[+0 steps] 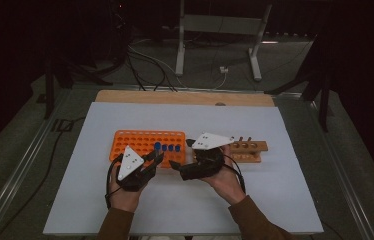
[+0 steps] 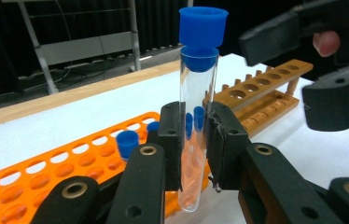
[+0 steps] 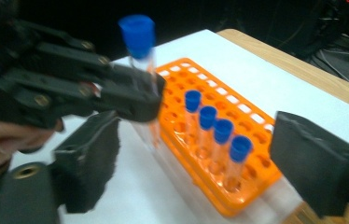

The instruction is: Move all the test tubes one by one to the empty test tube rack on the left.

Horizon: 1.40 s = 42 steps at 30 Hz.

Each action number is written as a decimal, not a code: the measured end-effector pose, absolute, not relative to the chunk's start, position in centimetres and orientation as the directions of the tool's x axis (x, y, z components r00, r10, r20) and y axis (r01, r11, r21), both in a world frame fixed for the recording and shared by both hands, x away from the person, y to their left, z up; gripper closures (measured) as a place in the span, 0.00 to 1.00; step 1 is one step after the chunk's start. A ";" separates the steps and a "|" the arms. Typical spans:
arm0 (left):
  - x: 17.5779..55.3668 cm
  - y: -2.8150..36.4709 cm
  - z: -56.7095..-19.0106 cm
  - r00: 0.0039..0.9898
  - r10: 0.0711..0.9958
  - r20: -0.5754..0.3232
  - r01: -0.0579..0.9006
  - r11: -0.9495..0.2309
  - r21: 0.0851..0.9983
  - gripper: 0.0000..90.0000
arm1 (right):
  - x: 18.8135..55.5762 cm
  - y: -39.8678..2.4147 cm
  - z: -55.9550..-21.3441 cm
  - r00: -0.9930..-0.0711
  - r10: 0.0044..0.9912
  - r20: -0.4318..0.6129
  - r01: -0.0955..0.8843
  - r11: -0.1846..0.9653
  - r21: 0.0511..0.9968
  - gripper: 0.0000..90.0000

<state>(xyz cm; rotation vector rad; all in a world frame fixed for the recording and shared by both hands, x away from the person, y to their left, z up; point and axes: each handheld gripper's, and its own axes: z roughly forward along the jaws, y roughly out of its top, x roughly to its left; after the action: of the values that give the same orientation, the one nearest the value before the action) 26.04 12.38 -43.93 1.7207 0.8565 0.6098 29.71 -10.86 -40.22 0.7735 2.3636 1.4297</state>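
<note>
Clamped upright at mid-length in the left claw (image 2: 195, 149), a clear, blue-capped test tube (image 2: 198, 126), light, slick and breakable, hangs just off the orange plastic rack (image 1: 145, 145) on the white surface (image 1: 185, 200), the right claw (image 3: 210, 163) gaping wide at its three o'clock.

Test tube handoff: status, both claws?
Left claw shut on capped test tube, upright. Right claw open, close by. Four tubes in orange rack. Nothing blocking.

Left gripper (image 2: 196, 144) clamped; right gripper (image 3: 196, 168) jaws spread wide
</note>
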 end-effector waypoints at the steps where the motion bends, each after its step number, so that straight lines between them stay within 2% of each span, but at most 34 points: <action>1: 26.0 12.5 -43.9 0.606 0.795 -0.018 0.248 -0.168 0.954 0.87 | 29.7 -11.1 -40.3 -0.816 0.577 0.043 0.304 0.364 0.881 0.16; 6: 26.2 13.1 -43.9 0.590 0.807 -0.016 0.251 -0.165 0.954 0.87 | 30.0 -12.6 -40.8 -0.798 0.600 0.060 0.316 0.332 0.889 0.04; 11: 26.4 13.7 -43.7 0.565 0.825 -0.011 0.254 -0.162 0.953 0.87 | 30.1 -14.0 -40.8 -0.780 0.624 0.044 0.308 0.321 0.896 0.00; 24: 27.8 14.4 -44.1 0.506 0.863 0.003 0.261 -0.157 0.952 0.87 | 29.9 -17.4 -40.6 -0.754 0.656 0.028 0.301 0.307 0.903 0.00; 42: 29.5 14.2 -46.0 0.485 0.875 0.015 0.297 -0.181 0.938 0.87 | 29.7 -21.0 -40.7 -0.715 0.698 0.050 0.313 0.255 0.915 0.00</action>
<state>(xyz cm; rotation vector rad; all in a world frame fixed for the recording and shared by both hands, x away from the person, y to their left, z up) 29.52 14.17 -46.03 1.7239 1.0035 0.7173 29.65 -20.98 -40.67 0.9238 2.1671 1.4484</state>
